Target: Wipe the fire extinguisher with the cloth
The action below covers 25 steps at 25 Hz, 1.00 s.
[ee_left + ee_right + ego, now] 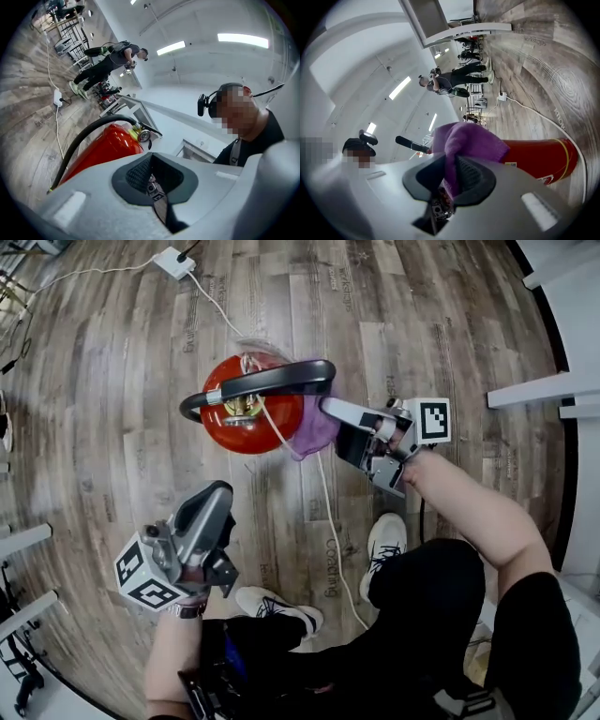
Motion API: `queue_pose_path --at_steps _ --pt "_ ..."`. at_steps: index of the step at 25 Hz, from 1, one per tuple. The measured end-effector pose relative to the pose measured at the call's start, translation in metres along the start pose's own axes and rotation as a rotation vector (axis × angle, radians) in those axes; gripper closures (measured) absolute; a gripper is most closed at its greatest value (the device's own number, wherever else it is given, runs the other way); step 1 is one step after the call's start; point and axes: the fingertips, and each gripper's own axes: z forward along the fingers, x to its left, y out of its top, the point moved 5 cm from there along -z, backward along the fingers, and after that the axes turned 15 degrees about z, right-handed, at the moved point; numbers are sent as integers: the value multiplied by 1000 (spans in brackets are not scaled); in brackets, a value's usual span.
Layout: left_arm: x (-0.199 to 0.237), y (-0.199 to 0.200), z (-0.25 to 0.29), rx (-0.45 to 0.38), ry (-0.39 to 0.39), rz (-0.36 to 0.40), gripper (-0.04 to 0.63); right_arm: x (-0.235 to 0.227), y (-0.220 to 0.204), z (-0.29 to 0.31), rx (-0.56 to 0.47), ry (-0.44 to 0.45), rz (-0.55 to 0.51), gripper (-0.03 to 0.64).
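Purple cloth (314,427) at extinguisher (246,413).
Right hand-held gripper (334,428) pinches soft cloth; left hand-held gripper (221,497) closed, empty. Extinguisher looks heavy, slick.

Wood floor (112,456), head view: one printed word legible, "Coating", running lengthwise along plank (333,566), 5 o'clock from fire extinguisher (234,432). Other plank prints at its 12 and 1 o'clock — too faint to read. Marker cube at its 3 o'clock (432,420) and marker cube at 7 o'clock (145,579): black-white square patterns only. Right gripper view — small white label (511,164) on red extinguisher body, print too small to read.
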Motion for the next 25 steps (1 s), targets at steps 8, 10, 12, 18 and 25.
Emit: queue_pose_path --at_steps 8,10,12,18,25 --pt "24 -3 -13 20 63 24 598 -88 13 -17 -74 -63 60 563" --pt "26 -5 -18 35 83 32 598 -122 13 -29 -92 -116 78 563" --pt "29 -8 -23 46 101 33 598 -159 15 -43 -97 -203 72 563" --pt "32 -25 -31 88 136 8 599 -245 17 -69 -77 -487 79 563" --pt "32 -30 -25 100 133 1 598 -257 24 -71 -63 -533 70 563"
